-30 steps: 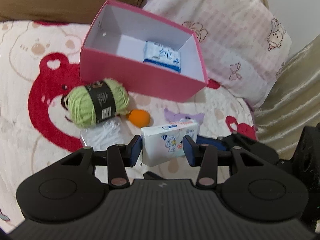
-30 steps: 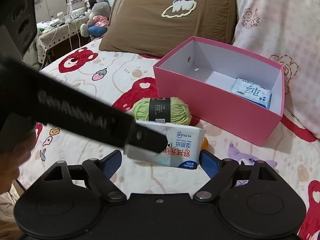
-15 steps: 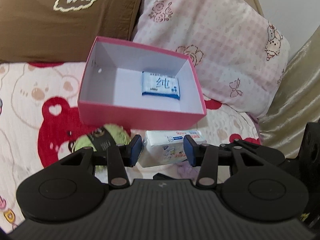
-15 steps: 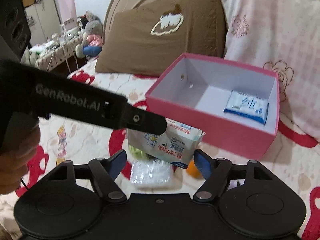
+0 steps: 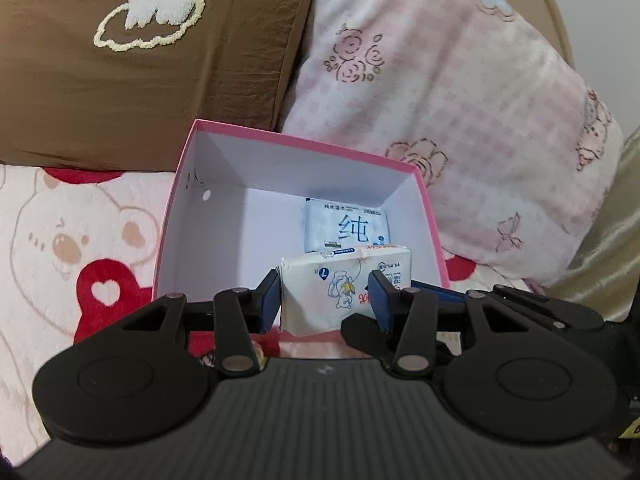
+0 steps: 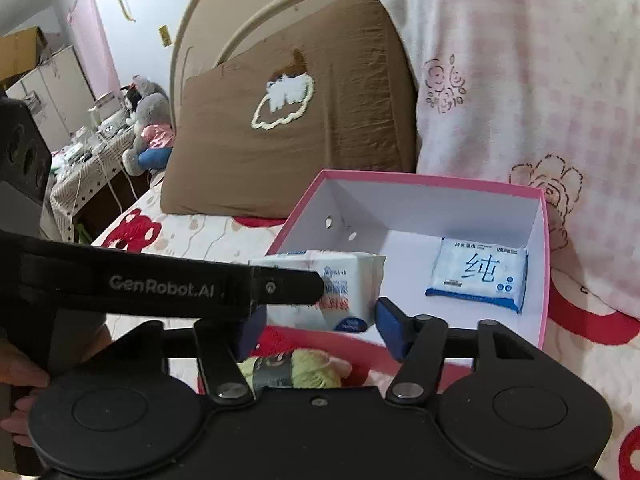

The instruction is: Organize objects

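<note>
My left gripper is shut on a white tissue pack and holds it over the near wall of the open pink box. A blue and white wipes pack lies on the box floor at the right. In the right wrist view the same tissue pack sits between the jaws of my right gripper, which are closing. Its blue pads stand close beside the pack's ends, and no press shows. The left gripper's finger crosses that view from the left. The box and wipes pack lie just beyond.
A green yarn ball lies on the bedspread below the right gripper. A brown pillow and a pink checked pillow lean behind the box. A person's hand shows at the lower left. A cluttered side table stands far left.
Both grippers rose and moved toward the box, and the tissue pack went from above the bedspread to over the box's near wall. The right jaws narrowed around the pack.
</note>
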A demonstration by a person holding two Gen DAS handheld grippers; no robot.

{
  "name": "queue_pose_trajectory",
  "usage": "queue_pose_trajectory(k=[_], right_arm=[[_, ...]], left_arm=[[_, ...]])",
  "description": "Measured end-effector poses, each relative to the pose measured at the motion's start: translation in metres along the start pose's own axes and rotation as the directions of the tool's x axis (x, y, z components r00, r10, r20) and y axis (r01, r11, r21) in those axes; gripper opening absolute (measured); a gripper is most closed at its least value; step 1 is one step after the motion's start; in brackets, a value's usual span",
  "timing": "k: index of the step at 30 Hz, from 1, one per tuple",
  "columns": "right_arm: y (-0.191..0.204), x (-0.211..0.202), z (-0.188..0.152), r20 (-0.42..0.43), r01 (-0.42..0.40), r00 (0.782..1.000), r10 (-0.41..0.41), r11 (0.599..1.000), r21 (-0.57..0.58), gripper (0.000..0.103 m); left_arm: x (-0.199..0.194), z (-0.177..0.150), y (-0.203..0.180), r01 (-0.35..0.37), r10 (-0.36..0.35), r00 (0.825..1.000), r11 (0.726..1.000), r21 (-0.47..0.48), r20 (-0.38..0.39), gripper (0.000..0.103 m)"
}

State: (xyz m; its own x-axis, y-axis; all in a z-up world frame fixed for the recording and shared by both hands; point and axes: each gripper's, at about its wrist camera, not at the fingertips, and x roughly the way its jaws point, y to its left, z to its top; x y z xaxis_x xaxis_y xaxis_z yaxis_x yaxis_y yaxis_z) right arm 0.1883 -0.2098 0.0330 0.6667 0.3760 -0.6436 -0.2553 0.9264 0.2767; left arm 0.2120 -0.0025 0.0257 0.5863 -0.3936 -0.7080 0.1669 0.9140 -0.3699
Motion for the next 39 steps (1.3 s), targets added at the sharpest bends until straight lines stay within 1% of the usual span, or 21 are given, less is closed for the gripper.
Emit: queue_pose_trajectory(k=[3, 6, 8, 11, 15, 17, 19, 20, 21, 24, 29, 31, 33, 36, 37, 39], right_arm=[[-0.010, 0.011, 0.004, -0.012, 0.013, 1.000, -0.013, 1.000, 0.006, 0.054], [-0.019, 0.028, 0.012, -0.040, 0.019, 0.999, -0.019, 1.000, 0.012, 0.051], [-0.024, 0.040, 0.017, -0.069, 0.023, 0.997, -0.022, 1.000, 0.016, 0.048], [-0.035, 0.059, 0.024, -0.119, 0.010, 0.993, -0.005, 0.999, 0.047, 0.048], [-0.043, 0.089, 0.034, -0.162, 0.060, 0.985, -0.054, 0.998, 0.027, 0.047], [-0.052, 0.104, 0.035, -0.198, 0.051, 0.980, -0.039, 0.997, 0.060, 0.047], [-0.058, 0.117, 0.034, -0.220, 0.049, 0.975, -0.033, 0.997, 0.064, 0.039], [-0.059, 0.124, 0.033, -0.235, 0.058, 0.971, -0.045, 0.997, 0.047, 0.030], [-0.060, 0.131, 0.032, -0.248, 0.074, 0.967, -0.062, 0.996, 0.041, 0.025], [-0.066, 0.147, 0.031, -0.264, 0.084, 0.962, -0.068, 0.995, 0.048, 0.025], [-0.072, 0.168, 0.035, -0.295, 0.119, 0.949, -0.110, 0.993, 0.011, 0.025], [-0.074, 0.174, 0.035, -0.310, 0.126, 0.943, -0.121, 0.992, -0.003, 0.025], [-0.077, 0.176, 0.035, -0.316, 0.136, 0.940, -0.130, 0.991, -0.005, 0.025], [-0.082, 0.182, 0.036, -0.324, 0.151, 0.935, -0.143, 0.988, 0.002, 0.025], [-0.085, 0.184, 0.037, -0.330, 0.158, 0.933, -0.144, 0.987, 0.015, 0.024], [-0.088, 0.187, 0.038, -0.334, 0.165, 0.932, -0.143, 0.985, 0.040, 0.024]], left_arm=[[0.017, 0.011, 0.002, -0.019, 0.019, 1.000, 1.000, 0.007, -0.025, 0.045], [0.034, 0.023, 0.007, -0.032, 0.031, 0.998, 0.999, -0.010, -0.046, 0.045], [0.049, 0.032, 0.009, -0.058, 0.058, 0.997, 0.998, 0.004, -0.049, 0.044], [0.074, 0.044, 0.012, -0.089, 0.091, 0.993, 0.996, 0.020, -0.070, 0.043], [0.108, 0.052, 0.020, -0.119, 0.117, 0.988, 0.993, -0.007, -0.101, 0.043], [0.122, 0.054, 0.023, -0.159, 0.158, 0.982, 0.987, 0.000, -0.107, 0.043], [0.134, 0.055, 0.025, -0.178, 0.180, 0.977, 0.984, 0.031, -0.116, 0.043], [0.141, 0.055, 0.027, -0.181, 0.183, 0.975, 0.983, 0.031, -0.127, 0.043], [0.147, 0.056, 0.030, -0.185, 0.186, 0.973, 0.983, 0.024, -0.138, 0.043], [0.161, 0.057, 0.040, -0.182, 0.179, 0.972, 0.983, -0.005, -0.149, 0.043], [0.178, 0.055, 0.049, -0.166, 0.158, 0.974, 0.986, -0.033, -0.161, 0.043], [0.183, 0.055, 0.052, -0.150, 0.140, 0.978, 0.987, -0.053, -0.157, 0.043], [0.188, 0.054, 0.054, -0.134, 0.124, 0.979, 0.990, -0.052, -0.161, 0.043], [0.192, 0.055, 0.056, -0.129, 0.117, 0.978, 0.990, -0.059, -0.171, 0.043], [0.194, 0.056, 0.054, -0.132, 0.124, 0.977, 0.990, -0.041, -0.172, 0.043], [0.201, 0.058, 0.051, -0.151, 0.144, 0.970, 0.988, -0.024, -0.195, 0.044]])
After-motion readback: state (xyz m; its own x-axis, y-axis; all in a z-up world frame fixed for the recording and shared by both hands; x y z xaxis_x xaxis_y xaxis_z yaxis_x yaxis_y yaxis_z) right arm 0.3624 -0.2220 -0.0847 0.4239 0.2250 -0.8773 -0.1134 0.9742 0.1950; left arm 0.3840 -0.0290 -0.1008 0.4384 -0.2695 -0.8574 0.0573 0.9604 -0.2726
